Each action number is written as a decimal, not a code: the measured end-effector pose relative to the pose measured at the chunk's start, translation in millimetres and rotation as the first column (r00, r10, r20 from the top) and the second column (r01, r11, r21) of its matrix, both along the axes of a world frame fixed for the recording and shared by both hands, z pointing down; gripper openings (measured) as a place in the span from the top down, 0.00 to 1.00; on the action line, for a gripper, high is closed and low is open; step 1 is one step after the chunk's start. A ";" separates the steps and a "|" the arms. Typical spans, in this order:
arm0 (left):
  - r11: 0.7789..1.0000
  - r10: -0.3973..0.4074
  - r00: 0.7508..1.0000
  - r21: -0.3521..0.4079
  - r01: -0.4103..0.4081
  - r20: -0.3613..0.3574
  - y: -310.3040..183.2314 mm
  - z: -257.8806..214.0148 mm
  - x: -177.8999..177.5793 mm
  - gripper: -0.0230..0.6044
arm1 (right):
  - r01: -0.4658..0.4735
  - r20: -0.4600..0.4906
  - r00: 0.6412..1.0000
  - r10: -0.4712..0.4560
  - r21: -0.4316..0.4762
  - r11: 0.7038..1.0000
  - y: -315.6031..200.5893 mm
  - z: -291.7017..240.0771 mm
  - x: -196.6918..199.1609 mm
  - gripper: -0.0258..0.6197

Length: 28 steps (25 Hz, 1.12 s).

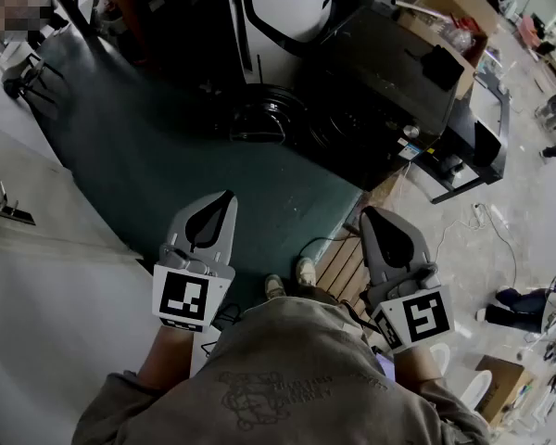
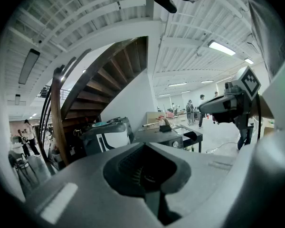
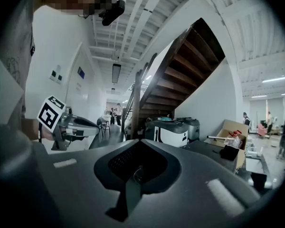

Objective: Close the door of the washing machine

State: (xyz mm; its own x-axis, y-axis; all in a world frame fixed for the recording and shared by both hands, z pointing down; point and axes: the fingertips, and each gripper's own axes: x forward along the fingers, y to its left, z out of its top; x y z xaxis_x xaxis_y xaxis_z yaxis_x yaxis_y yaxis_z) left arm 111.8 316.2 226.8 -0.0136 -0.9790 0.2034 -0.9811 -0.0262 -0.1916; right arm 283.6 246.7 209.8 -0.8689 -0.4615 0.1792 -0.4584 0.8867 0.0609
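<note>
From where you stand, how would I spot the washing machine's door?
Find the dark green floor mat; at its far edge sits the big black washing machine. Its door hangs open on the side facing the mat. It is the only round, ringed thing there, beside a boxy white machine.

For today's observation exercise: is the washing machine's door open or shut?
Open, it seems: the round door stands swung out beside the dark washing machine, not flat against its front.
</note>
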 end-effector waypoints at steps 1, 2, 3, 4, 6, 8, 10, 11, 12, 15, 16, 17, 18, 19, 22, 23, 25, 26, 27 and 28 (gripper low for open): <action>1.000 -0.004 1.000 -0.006 0.004 0.001 1.3 1.9 -0.5 0.96 | 0.002 0.011 1.000 -0.002 -0.005 1.000 0.3 -1.2 0.1 0.92; 1.000 -0.007 1.000 -0.011 0.007 0.002 2.4 3.5 -0.9 0.96 | 0.004 0.020 1.000 -0.003 -0.009 1.000 0.6 -2.3 0.1 0.92; 1.000 -0.009 1.000 -0.014 0.009 0.003 2.9 4.6 -1.2 0.96 | 0.006 0.027 1.000 -0.005 -0.011 1.000 0.9 -3.0 -0.1 0.92; 1.000 -0.009 1.000 -0.013 0.009 0.003 2.9 4.8 -1.2 0.96 | 0.008 0.031 0.999 -0.007 -0.012 1.000 1.3 -3.3 -0.5 0.92; 1.000 -0.006 1.000 -0.009 0.006 0.002 1.9 3.5 -0.1 0.96 | 0.014 0.036 0.999 -0.013 -0.012 1.000 2.5 -3.5 -1.4 0.92; 1.000 -0.009 1.000 -0.012 0.009 -0.001 2.2 4.0 0.1 0.96 | 0.026 0.038 0.999 -0.025 -0.015 1.000 4.5 -3.7 -2.8 0.92; 1.000 -0.008 1.000 -0.008 0.008 -0.001 2.3 2.2 0.3 0.96 | 0.038 0.031 0.999 -0.037 -0.014 0.999 6.8 -2.7 -5.0 0.92; 1.000 -0.006 1.000 -0.005 0.006 0.001 2.1 0.8 0.3 0.96 | 0.041 0.027 0.999 -0.041 -0.014 0.999 7.4 -1.8 -6.0 0.92; 1.000 -0.008 1.000 -0.005 0.008 0.002 2.2 0.9 -0.3 0.96 | 0.044 0.025 0.999 -0.044 -0.015 0.999 7.5 -1.0 -6.9 0.92; 1.000 -0.025 1.000 -0.013 0.025 -0.002 3.5 4.6 -3.4 0.96 | 0.047 0.024 0.999 -0.047 -0.022 0.999 5.8 0.8 -9.0 0.92; 1.000 -0.027 1.000 -0.012 0.027 -0.001 3.5 4.4 -4.2 0.96 | 0.045 0.025 0.999 -0.044 -0.025 0.999 4.7 1.3 -9.5 0.92; 1.000 -0.027 1.000 -0.008 0.027 0.000 3.2 3.5 -4.9 0.96 | 0.041 0.029 0.999 -0.041 -0.028 0.999 3.5 1.6 -10.2 0.92; 1.000 -0.027 1.000 -0.003 0.027 0.001 3.0 2.4 -5.6 0.96 | 0.039 0.037 0.999 -0.038 -0.031 0.999 2.6 1.2 -11.0 0.92; 1.000 -0.029 1.000 -0.001 0.029 0.000 3.4 2.1 -6.9 0.96 | 0.040 0.048 0.998 -0.038 -0.031 0.999 2.3 -0.2 -12.1 0.92; 0.999 -0.041 0.999 0.000 0.041 -0.001 6.9 2.5 -12.3 0.96 | 0.038 0.097 0.995 -0.035 -0.020 0.999 2.8 -9.8 -15.0 0.91; 0.999 -0.045 0.999 0.003 0.045 0.000 8.0 1.3 -13.9 0.96 | 0.033 0.113 0.993 -0.031 -0.012 0.999 2.6 -13.7 -15.6 0.87; 0.999 -0.052 0.999 0.012 0.052 0.003 10.2 -1.1 -17.5 0.96 | 0.021 0.142 0.990 -0.020 0.000 1.000 0.9 -20.2 -16.9 0.72; 0.998 -0.057 0.998 0.016 0.057 0.005 11.7 -1.9 -19.7 0.96 | 0.013 0.155 0.988 -0.013 0.004 1.000 -0.1 -22.5 -17.5 0.70; 0.998 -0.060 0.998 0.021 0.060 0.007 13.3 -3.2 -21.9 0.96 | 0.004 0.167 0.986 -0.005 0.007 1.000 -1.1 -24.5 -18.2 0.70; 0.998 -0.063 0.998 0.025 0.062 0.009 15.0 -4.6 -24.3 0.96 | -0.005 0.177 0.984 0.003 0.009 1.000 -1.8 -26.4 -19.2 0.70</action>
State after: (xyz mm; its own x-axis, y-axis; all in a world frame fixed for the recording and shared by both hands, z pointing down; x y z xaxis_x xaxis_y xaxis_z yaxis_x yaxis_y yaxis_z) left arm 87.5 331.1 222.1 -0.0768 -0.9810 0.1783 -0.9787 0.0400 -0.2012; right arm 264.4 244.8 183.4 -0.8848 -0.4657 0.0180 -0.4659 0.8847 -0.0129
